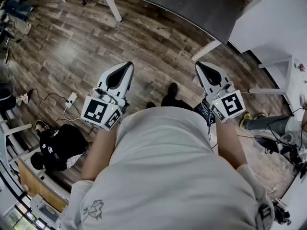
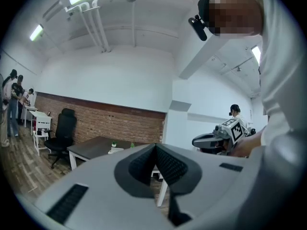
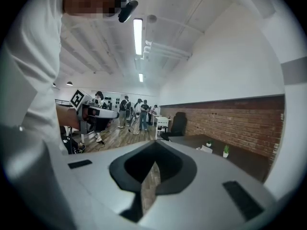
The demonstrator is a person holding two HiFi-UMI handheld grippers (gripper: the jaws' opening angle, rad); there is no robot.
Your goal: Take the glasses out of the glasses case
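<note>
No glasses case or glasses shows in any view. In the head view I hold both grippers level in front of my body, above the wooden floor. The left gripper [image 1: 128,66] has its jaws together at the tip, nothing between them; its own view shows the same [image 2: 155,148]. The right gripper [image 1: 198,66] is also shut and empty, its tips meeting in the right gripper view [image 3: 153,144]. Each gripper appears in the other's view: the right gripper [image 2: 217,139] and the left gripper [image 3: 97,112], both held out in mid-air.
A dark-topped table [image 1: 192,6] with white legs stands ahead, a white table [image 1: 268,18] to its right. A bag and cables [image 1: 60,145] lie on the floor at left. An office chair [image 2: 61,131] stands by the brick wall. Several people [image 3: 132,111] stand far off.
</note>
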